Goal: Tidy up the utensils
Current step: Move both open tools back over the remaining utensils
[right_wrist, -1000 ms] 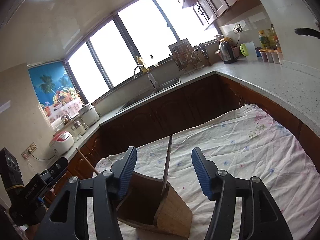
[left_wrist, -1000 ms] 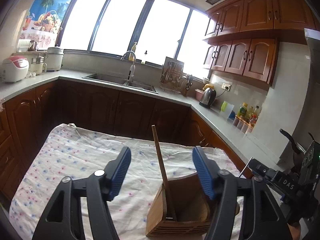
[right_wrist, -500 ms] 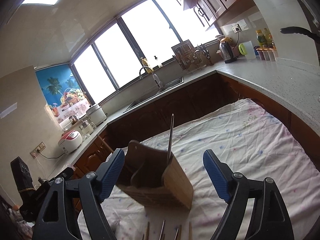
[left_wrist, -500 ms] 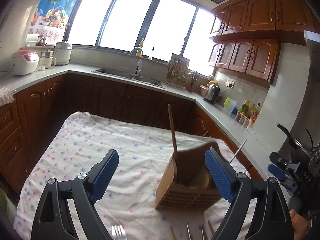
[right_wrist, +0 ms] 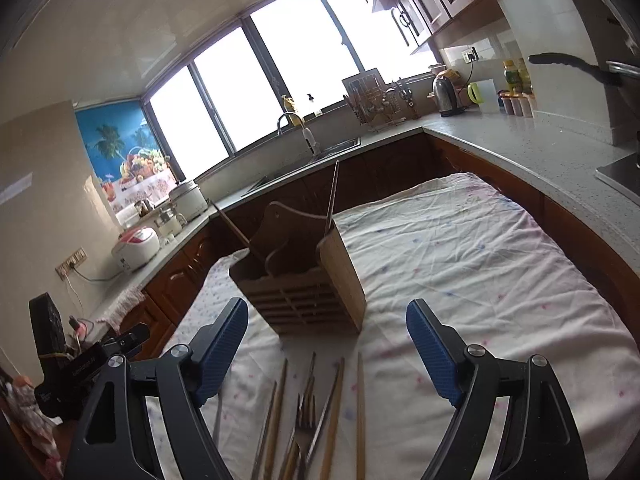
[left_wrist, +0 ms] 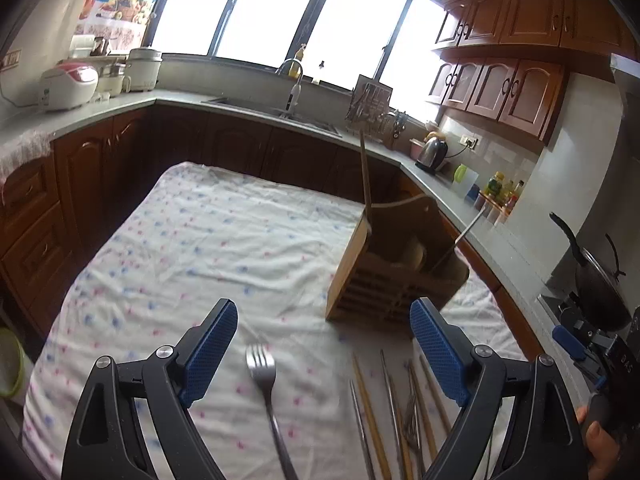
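The left tongs (left_wrist: 323, 354) stand wide apart with nothing gripped; low in the left wrist view a metal fork (left_wrist: 267, 392) lies on the cloth between the two blue pads, tines toward the top of the frame, touched by neither pad. The right tongs (right_wrist: 327, 354) are just as wide and hold nothing either.

The wooden utensil holder (left_wrist: 394, 268) sits upright on the tabletop (left_wrist: 192, 248), which is covered by a white cloth with small pink and blue marks. In the left wrist view the holder is right of centre, above the right pad; in the right wrist view it (right_wrist: 304, 280) is at centre, just above the gap between the pads. A wooden chopstick (left_wrist: 366, 176) leans up from its near-left corner, and a thin metal utensil (left_wrist: 464, 236) slants out of its right side.

A loose bunch of chopsticks and metal utensils (right_wrist: 316, 412) lies on the cloth in front of the holder, at the bottom centre of the right wrist view and at the lower right of the left wrist view, partly behind the left tongs' right arm. A fork head (right_wrist: 306, 416) shows among them.

At the lower right edge of the left wrist view, part of a hand (left_wrist: 600, 444) grips the other tool's handle.
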`<state>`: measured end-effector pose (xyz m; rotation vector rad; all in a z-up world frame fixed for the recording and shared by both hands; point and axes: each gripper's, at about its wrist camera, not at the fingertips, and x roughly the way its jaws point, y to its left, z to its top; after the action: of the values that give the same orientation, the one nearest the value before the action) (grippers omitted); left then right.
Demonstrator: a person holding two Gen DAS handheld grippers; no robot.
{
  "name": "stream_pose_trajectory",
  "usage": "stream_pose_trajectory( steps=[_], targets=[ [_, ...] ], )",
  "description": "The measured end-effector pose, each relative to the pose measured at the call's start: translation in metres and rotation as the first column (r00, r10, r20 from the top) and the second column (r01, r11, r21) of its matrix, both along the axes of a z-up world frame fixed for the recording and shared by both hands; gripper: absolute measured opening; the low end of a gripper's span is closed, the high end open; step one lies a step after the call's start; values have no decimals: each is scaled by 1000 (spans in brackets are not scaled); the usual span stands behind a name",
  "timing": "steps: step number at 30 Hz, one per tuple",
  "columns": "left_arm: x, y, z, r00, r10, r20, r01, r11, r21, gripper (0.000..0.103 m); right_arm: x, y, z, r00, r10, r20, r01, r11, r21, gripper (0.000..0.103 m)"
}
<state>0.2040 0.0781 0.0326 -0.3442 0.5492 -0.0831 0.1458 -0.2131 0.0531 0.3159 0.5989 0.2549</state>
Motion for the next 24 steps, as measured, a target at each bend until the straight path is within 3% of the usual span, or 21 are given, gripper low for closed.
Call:
stream_pose_trajectory(
  steps=[8,14,24],
  targets=[
    [-30,-2,-19,996,-1,-87,0,1000,-13,88,-36,10,-19,1000,25,-15,-26,996,-85,84],
    [-43,-11,-20,993,-20,-115,20,1000,-2,88,-45,5,-36,998,22,-60,-26,996,-83,84],
    [-28,-27,-18,989,-47,-140,51,998,23,88,-36,10,-48,993,57,-106,-69,992,-110,83]
  ],
)
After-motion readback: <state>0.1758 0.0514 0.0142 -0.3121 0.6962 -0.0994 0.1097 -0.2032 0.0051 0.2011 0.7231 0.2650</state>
